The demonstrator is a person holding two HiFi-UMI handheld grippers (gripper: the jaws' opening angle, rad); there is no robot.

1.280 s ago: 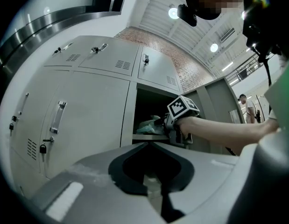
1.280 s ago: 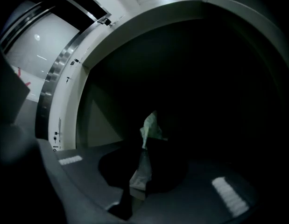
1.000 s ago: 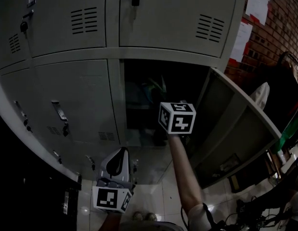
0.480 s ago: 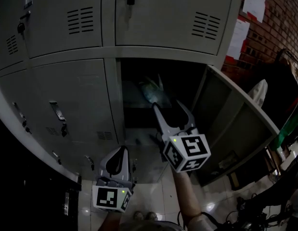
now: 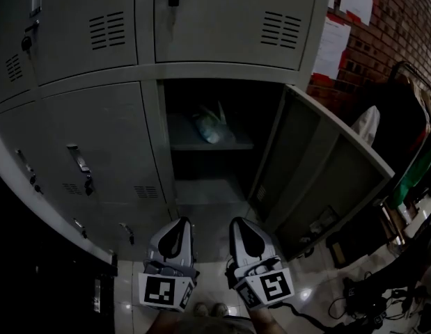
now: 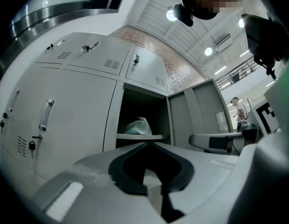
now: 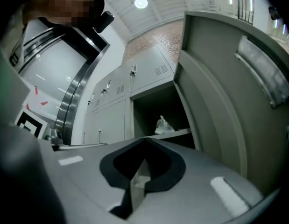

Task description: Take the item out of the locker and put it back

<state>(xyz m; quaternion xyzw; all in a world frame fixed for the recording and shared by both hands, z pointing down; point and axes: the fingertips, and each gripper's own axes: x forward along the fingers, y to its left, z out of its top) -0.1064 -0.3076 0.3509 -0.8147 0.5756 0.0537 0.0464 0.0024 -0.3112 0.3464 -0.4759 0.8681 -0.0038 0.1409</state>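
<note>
- The bag [image 5: 208, 125] lies near the middle of the shelf [image 5: 232, 145] inside the open locker [image 5: 166, 152], a little back from the shelf's front edge.
- Your left tool [image 5: 181, 222] has its jaws pressed together with nothing between them, and it hangs low, well apart from the locker.
- Your right tool [image 5: 237, 222] has just closed its jaws on nothing, and it sits just beside the left one.
- Risk: if you reach in with the jaws shut, you will likely shove the bag toward the shelf's back edge, so spread them first.
- Risk: the bag looks thin and slack, so a pinch on a loose fold could slip or tear, or it could snag on the shelf's front edge.
- Risk: the door [image 5: 326, 179] stands wide at the right, and a knock from your right arm could swing it.
- Risk: the locker's inside is dark, so judging depth may be hard.
- Writing: the papers [image 5: 331, 46] on the brick wall [image 5: 396, 19] are too small to read. The cubes [image 5: 164, 291] carry only square markers. I can read no brand.
</note>
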